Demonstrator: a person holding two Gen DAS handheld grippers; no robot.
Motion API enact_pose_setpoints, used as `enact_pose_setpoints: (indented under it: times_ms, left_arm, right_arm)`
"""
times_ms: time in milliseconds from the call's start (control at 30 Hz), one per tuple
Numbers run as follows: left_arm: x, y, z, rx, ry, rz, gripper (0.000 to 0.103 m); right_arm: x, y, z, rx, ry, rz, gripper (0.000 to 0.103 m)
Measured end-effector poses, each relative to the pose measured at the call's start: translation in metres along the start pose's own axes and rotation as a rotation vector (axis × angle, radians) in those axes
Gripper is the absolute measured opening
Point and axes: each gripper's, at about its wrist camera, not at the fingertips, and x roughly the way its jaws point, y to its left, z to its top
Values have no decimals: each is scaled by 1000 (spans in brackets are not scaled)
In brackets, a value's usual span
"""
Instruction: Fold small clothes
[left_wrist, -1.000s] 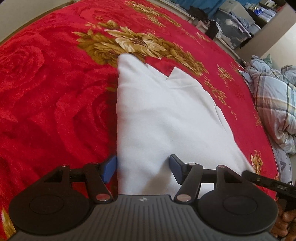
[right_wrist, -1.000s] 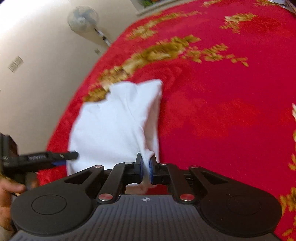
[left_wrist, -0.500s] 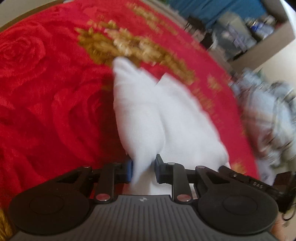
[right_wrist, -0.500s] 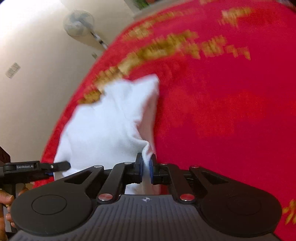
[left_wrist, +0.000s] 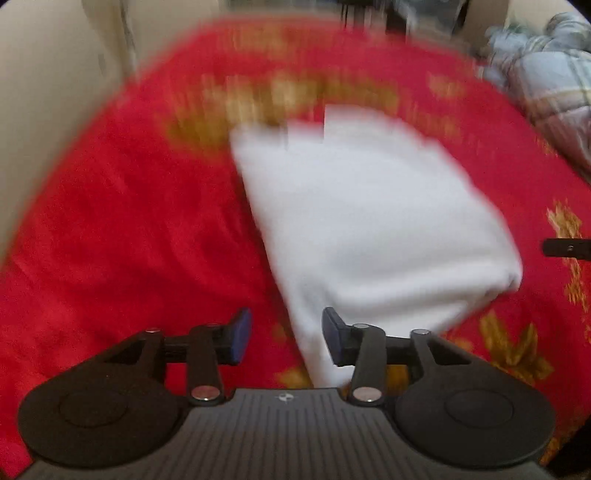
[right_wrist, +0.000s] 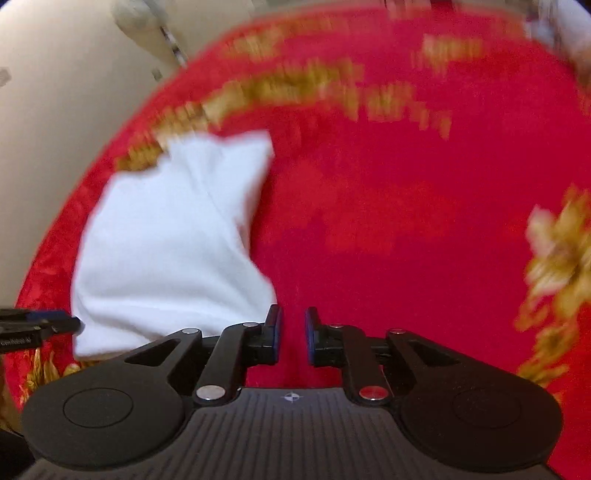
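- On the red blanket (left_wrist: 110, 229), a white garment (left_wrist: 369, 229) is laid flat, folded into a rough block with two points at its far end; its details are smeared by motion blur.
- Gold flower patterns (left_wrist: 295, 99) are seen on the blanket just beyond the garment's far end, and more gold flowers (right_wrist: 557, 254) well to its right.
- At the garment's near left corner the left gripper (left_wrist: 286, 341) is held with its jaws spread; they have just been opening. The garment's near left edge is seen in the gap between the blue pads (left_wrist: 240, 339), but it is not pressed by them.
- At the garment's near right corner the right gripper (right_wrist: 293, 334) is held with its jaws slightly parted, having just been opening. Only red blanket is seen in the gap; the garment's corner lies just left of the left pad, and whether it is touched cannot be told.
- To the garment's right, a plaid quilt (left_wrist: 546, 74) is seen beyond the blanket's far edge.
- To the garment's left, a pale wall (right_wrist: 55, 110) is seen past the blanket's edge.
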Motion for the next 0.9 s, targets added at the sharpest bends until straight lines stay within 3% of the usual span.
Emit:
enact_pose_setpoints:
  times_ms: [33, 67, 100, 167, 267, 367, 433, 500, 567, 700, 900]
  left_arm:
    - [-20, -3, 0, -15, -69, 19, 71]
    - [-41, -5, -3, -40, -139, 32, 89]
    - [-62, -10, -9, -62, -207, 43, 95]
    - [-95, -25, -24, -81, -284, 63, 96]
    - [-125, -49, -49, -119, -332, 74, 103]
    - [-135, -75, -86, -162, -365, 104, 103]
    - [-123, -92, -104, -162, -324, 140, 103]
    - [-110, -98, -101, -155, -227, 145, 103]
    - [-107, -91, -102, -188, -238, 129, 103]
    - [-89, -87, -96, -235, -167, 133, 103]
    - [-84, -81, -89, -255, -190, 121, 103]
  right_arm:
    - [-19, 4, -1, -33, -61, -6, 24]
    - [-35, 8, -4, -56, -112, -17, 43]
    - [-52, 12, -8, -70, -167, -33, 63]
    - [-83, 21, -19, -92, -280, -47, 71]
    - [-116, 27, -40, -115, -378, -34, 72]
    - [-126, 36, -62, -114, -419, -69, 77]
    - [-116, 39, -74, -91, -409, -74, 78]
    - [-100, 42, -83, -91, -344, -92, 78]
    - [-90, 46, -87, -100, -305, -66, 78]
    - [-75, 61, -86, -152, -278, -45, 78]
    - [-68, 78, -84, -195, -296, -40, 78]
